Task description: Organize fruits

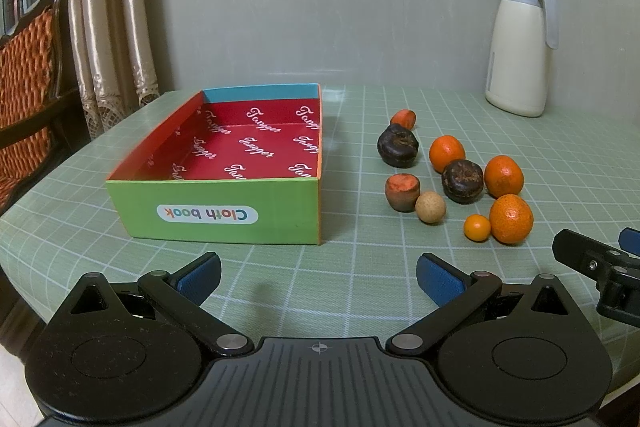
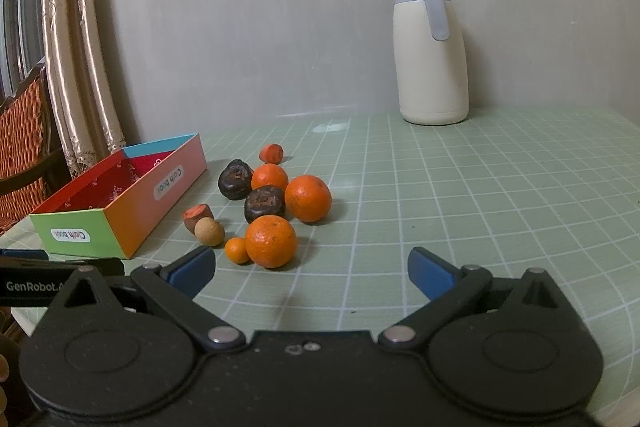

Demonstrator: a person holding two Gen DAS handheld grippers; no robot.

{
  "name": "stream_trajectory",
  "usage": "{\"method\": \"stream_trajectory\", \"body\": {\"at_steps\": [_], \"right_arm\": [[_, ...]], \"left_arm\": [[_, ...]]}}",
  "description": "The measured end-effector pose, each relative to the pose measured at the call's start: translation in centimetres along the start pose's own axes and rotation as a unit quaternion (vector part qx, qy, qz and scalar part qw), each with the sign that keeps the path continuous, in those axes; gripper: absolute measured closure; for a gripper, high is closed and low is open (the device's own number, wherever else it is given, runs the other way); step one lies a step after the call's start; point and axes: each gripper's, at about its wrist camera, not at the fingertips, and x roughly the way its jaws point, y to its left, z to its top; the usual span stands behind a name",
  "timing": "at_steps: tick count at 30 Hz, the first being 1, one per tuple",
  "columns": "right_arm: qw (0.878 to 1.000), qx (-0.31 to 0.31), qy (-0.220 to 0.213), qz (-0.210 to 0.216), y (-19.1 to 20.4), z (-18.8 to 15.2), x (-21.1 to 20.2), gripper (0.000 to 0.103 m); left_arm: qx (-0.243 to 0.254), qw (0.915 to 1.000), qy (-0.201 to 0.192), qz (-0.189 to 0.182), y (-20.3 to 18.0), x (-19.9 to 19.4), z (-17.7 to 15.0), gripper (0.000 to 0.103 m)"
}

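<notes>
Fruit loose on the worktop (image 1: pixel 360 291), box (image 1: pixel 216 223) beside it, both grippers holding nothing.

The left gripper (image 1: pixel 318 277) hangs over the near edge with its blue fingers (image 1: pixel 438 283) wide apart; the right gripper (image 2: pixel 312 273) does likewise, fingers (image 2: pixel 430 273) apart; the fruit sits in a cluster to the right of the open box: three oranges (image 2: pixel 271 241), a small kumquat (image 2: pixel 237 249), two dark round fruits (image 2: pixel 265 203), a tan ball-shaped fruit (image 2: pixel 209 231) and two reddish cut pieces (image 1: pixel 402 191); a cream jug (image 2: pixel 432 51) stands at the far wall.
</notes>
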Motion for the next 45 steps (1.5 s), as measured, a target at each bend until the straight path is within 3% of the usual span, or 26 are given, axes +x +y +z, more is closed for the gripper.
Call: {"method": "stream_trajectory", "body": {"at_steps": [31,45], "right_arm": [[1.000,0.017,-0.006,0.000,-0.6,0.2,-0.3,0.000],[0.999,0.040,-0.013,-0.015,-1.7,0.5,-0.6,0.000]], "left_arm": [[0.014,0.9998,-0.013,0.005,-0.1,-0.3,-0.1,0.000],[0.048,0.9984,-0.029,0.011,-1.1,-0.8,-0.1,0.000]]}}
